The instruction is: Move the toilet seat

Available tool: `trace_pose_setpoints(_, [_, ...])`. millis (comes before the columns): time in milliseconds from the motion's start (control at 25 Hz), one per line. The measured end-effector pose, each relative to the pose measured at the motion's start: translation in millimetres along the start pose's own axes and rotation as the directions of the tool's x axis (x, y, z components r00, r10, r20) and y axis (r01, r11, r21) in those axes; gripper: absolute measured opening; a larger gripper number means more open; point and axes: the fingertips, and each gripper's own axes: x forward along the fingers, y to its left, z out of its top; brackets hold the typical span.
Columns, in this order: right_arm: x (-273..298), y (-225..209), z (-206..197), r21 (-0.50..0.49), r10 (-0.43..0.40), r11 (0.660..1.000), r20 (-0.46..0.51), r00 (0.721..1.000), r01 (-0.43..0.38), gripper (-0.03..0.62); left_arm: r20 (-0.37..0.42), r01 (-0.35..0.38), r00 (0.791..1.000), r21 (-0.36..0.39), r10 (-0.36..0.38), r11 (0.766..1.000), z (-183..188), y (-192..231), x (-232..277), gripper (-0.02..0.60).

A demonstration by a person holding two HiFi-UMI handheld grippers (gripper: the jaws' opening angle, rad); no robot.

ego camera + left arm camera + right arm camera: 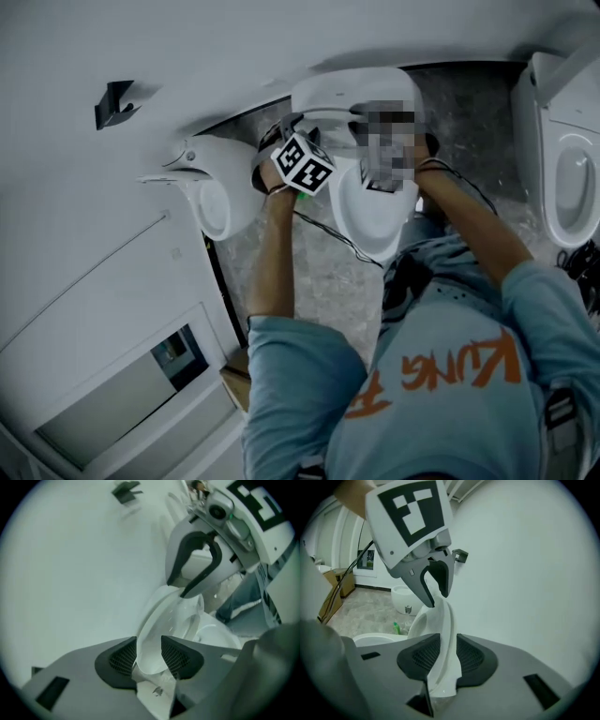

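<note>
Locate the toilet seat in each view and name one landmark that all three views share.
Head view: toilet seat, raised, top centre.
Left gripper view: seat at bottom centre between the jaws, curving up to the right.
Right gripper view: seat at bottom centre between the jaws, rising upward.
Shared landmark: dark wall hook.

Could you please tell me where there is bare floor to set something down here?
The floor is bare between the middle toilet and the left bowl, though a cable crosses it, and between the middle toilet and the right toilet. At the seat it is crowded: the left gripper and right gripper hold it.
</note>
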Motion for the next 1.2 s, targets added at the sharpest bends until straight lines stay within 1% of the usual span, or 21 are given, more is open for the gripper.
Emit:
trace_pose_setpoints(80, [-6.2, -4.4, 6.1, 0.010, -0.014, 1.000, 0.028, 1.000, 0.014, 0.087, 0.075, -0.018, 0.997, -0.135, 0.028, 0.991, 4.9, 5.2, -13.2, 0.163])
trace_pose_setpoints(160, [-13.6, -8.9, 14.6, 0.016, -0.023, 1.000, 0.063, 0.998, 0.022, 0.080, 0.139, -0.050, 0.987, -0.241, 0.085, 0.969, 8.6, 11.7, -28.6, 0.160])
trace_pose_setpoints(200, [-17.4, -11.0, 22.3, 0.025, -0.023, 0.999, 0.089, 0.996, 0.021, 0.074, 0.169, -0.060, 0.979, -0.296, 0.114, 0.953, 8.6, 14.9, -37.6, 0.158])
trace_pose_setpoints(240, [-21.1, -13.2, 32.5, 0.039, -0.023, 0.999, 0.121, 0.992, 0.018, 0.072, 0.204, -0.059, 0.969, -0.359, 0.140, 0.932, 8.1, 17.9, -47.8, 0.156])
trace_pose_setpoints(360, [-35.5, -18.3, 73.5, 0.093, -0.024, 0.996, 0.235, 0.972, 0.002, 0.067, 0.312, -0.030, 0.921, -0.542, 0.234, 0.840, 4.4, 30.6, -87.5, 0.139])
trace_pose_setpoints(440, [-48.6, -18.3, 99.7, 0.130, -0.035, 0.991, 0.288, 0.957, -0.003, 0.066, 0.345, -0.047, 0.884, -0.606, 0.316, 0.794, -3.1, 41.7, -119.2, 0.101])
trace_pose_setpoints(520, [-61.4, -20.3, 124.3, 0.158, -0.048, 0.987, 0.325, 0.944, -0.004, 0.058, 0.354, -0.084, 0.842, -0.659, 0.408, 0.747, -13.9, 53.5, -152.7, 0.064])
trace_pose_setpoints(560, [-67.0, -22.4, 137.8, 0.165, -0.053, 0.986, 0.345, 0.937, -0.005, 0.054, 0.357, -0.096, 0.815, -0.694, 0.457, 0.714, -19.9, 59.4, -170.1, 0.052])
trace_pose_setpoints(600, [-71.8, -24.6, 152.9, 0.168, -0.055, 0.986, 0.370, 0.928, -0.009, 0.051, 0.364, -0.093, 0.783, -0.734, 0.505, 0.673, -26.5, 65.0, -187.8, 0.041])
trace_pose_setpoints(680, [-80.8, -28.9, 188.6, 0.160, -0.048, 0.987, 0.429, 0.902, -0.024, 0.040, 0.380, -0.052, 0.707, -0.814, 0.596, 0.579, -41.9, 74.8, -223.3, 0.026])
trace_pose_setpoints(720, [-86.6, -30.4, 207.8, 0.153, -0.043, 0.988, 0.463, 0.885, -0.032, 0.034, 0.373, -0.040, 0.671, -0.844, 0.640, 0.535, -51.0, 78.4, -240.3, 0.021])
trace_pose_setpoints(800, [-102.3, -31.2, 241.8, 0.144, -0.038, 0.989, 0.527, 0.849, -0.045, 0.017, 0.327, -0.055, 0.603, -0.893, 0.727, 0.447, -71.2, 82.3, -271.6, 0.009])
trace_pose_setpoints(840, [-110.9, -30.7, 255.8, 0.146, -0.038, 0.988, 0.555, 0.831, -0.052, 0.007, 0.300, -0.057, 0.561, -0.916, 0.772, 0.398, -80.9, 83.5, -287.1, 0.006])
trace_pose_setpoints(920, [-128.4, -27.8, 279.9, 0.159, -0.035, 0.984, 0.604, 0.796, -0.078, 0.000, 0.249, -0.035, 0.454, -0.955, 0.856, 0.296, -97.3, 83.9, -319.9, 0.003])
trace_pose_setpoints(960, [-136.5, -25.6, 290.5, 0.166, -0.029, 0.982, 0.624, 0.781, -0.095, -0.002, 0.222, -0.017, 0.398, -0.968, 0.890, 0.249, -103.8, 82.4, -336.5, 0.003])
trace_pose_setpoints(1000, [-143.6, -23.8, 300.1, 0.171, -0.024, 0.979, 0.642, 0.766, -0.113, -0.002, 0.193, 0.002, 0.349, -0.979, 0.917, 0.205, -109.9, 80.3, -351.7, 0.003])
trace_pose_setpoints(1040, [-149.3, -23.0, 308.6, 0.176, -0.020, 0.976, 0.659, 0.752, -0.128, -0.002, 0.161, 0.018, 0.308, -0.986, 0.938, 0.163, -115.6, 78.3, -364.6, 0.003])
trace_pose_setpoints(1080, [-153.8, -23.4, 315.6, 0.183, -0.020, 0.973, 0.675, 0.737, -0.141, -0.002, 0.126, 0.031, 0.276, -0.992, 0.953, 0.122, -120.9, 76.6, -374.7, 0.003])
trace_pose_setpoints(1120, [-157.3, -24.2, 320.8, 0.194, -0.022, 0.969, 0.688, 0.726, -0.154, -0.002, 0.089, 0.036, 0.254, -0.996, 0.963, 0.082, -125.7, 74.8, -381.6, 0.003])
trace_pose_setpoints(1160, [-159.7, -24.8, 324.1, 0.206, -0.024, 0.964, 0.695, 0.719, -0.166, -0.002, 0.051, 0.031, 0.242, -0.999, 0.969, 0.045, -129.7, 72.3, -385.0, 0.003])
trace_pose_setpoints(1200, [-161.2, -24.6, 325.7, 0.218, -0.025, 0.959, 0.695, 0.718, -0.178, -0.002, 0.012, 0.012, 0.243, -1.000, 0.970, 0.009, -133.1, 68.9, -385.0, 0.003])
